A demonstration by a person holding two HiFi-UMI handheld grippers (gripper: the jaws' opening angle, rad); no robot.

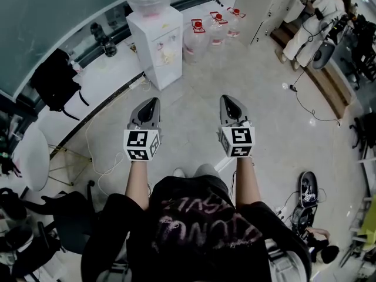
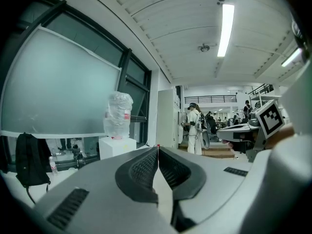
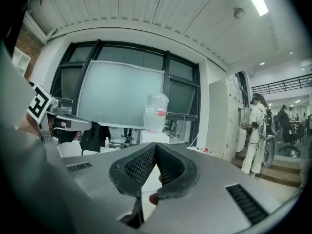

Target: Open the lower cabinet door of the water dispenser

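standing well back from the water dispenser (image 1: 155,46) by the window, left tongs (image 1: 153,101) and right tongs (image 1: 227,100) both pressed together, empty — reaching it closed risks bumping the lower door (image 1: 169,69) instead of hooking it.

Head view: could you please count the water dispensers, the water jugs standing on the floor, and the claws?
Water dispenser: 1
Jugs on the floor: 3
Claws, left claw and right claw: 2
Total: 6
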